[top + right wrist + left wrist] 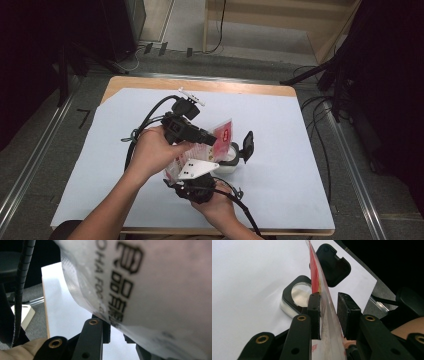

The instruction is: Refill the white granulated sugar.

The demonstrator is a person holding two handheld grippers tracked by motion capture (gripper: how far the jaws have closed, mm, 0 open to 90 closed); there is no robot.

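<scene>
Nearest the high camera, the person's two forearms are coming in from the bottom edge, each hand carrying a gripper over a table point(280, 200) covered with a pale sheet. Both tools are meeting at a red and white plastic packet point(220, 134) that is being held up off the table, tilted, near its middle.

Seen along the left gripper point(329, 315), the packet point(325, 312) is running edge-on between the two black jaws. One jaw is lying against its film, while the other is standing a little off, so I cannot tell whether it is truly clamped. In the high view this left gripper point(210, 139) is reaching the packet from the left.

Seen along the right gripper point(120, 336), the packet point(160, 285) is looming just above the jaws, its clear edge and black printed letters filling the upper frame; whether these jaws are gripping it I cannot tell.

Just beside and below the packet, a small clear container point(229, 161) is sitting on the table, its black hinged lid point(247, 145) standing open. From the left gripper view, the packet's top corner is hanging over that container point(295, 293).
</scene>
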